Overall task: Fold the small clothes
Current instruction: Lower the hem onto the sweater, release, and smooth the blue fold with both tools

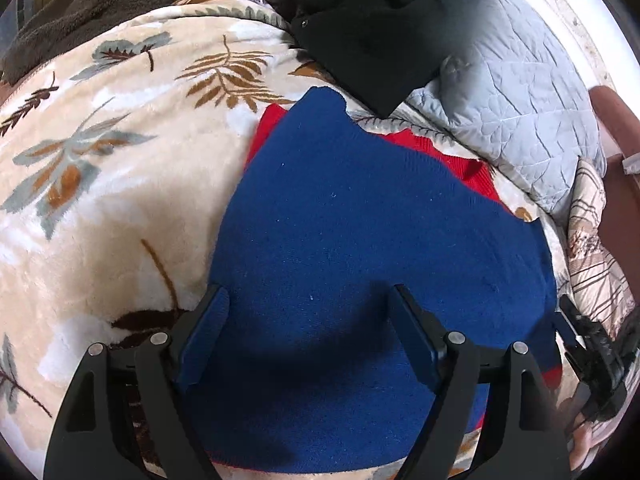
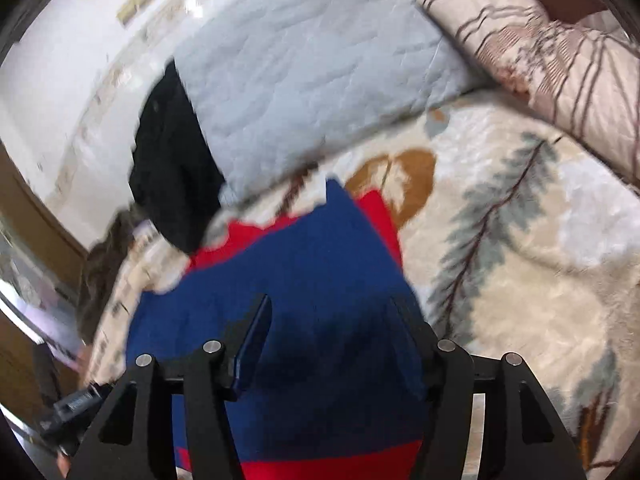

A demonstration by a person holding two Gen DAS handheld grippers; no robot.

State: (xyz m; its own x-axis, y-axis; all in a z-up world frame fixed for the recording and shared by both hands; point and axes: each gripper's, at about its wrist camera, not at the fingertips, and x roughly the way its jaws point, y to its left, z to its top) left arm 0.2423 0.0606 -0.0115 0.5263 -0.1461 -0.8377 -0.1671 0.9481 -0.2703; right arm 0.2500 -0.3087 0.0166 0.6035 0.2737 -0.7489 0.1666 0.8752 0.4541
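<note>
A blue knit garment [image 1: 360,240] with red trim [image 1: 472,168] lies flat on a cream leaf-print blanket [image 1: 120,168]. My left gripper [image 1: 308,296] hovers over its near part, jaws wide apart and empty. In the right wrist view the same blue garment [image 2: 312,272] lies below my right gripper [image 2: 332,308], which is also open and empty above it. Red cloth [image 2: 340,464] shows at the near edge and red cloth [image 2: 380,216] at the far edge. The right gripper's body shows in the left wrist view [image 1: 596,360] at the far right.
A black garment [image 1: 372,28] lies beyond the blue one, next to a grey quilted pillow [image 1: 520,92]. A brown fleece blanket [image 1: 100,4] is at the back left. A striped pillow [image 2: 560,60] sits at the right. A white wall [image 2: 60,80] is behind the bed.
</note>
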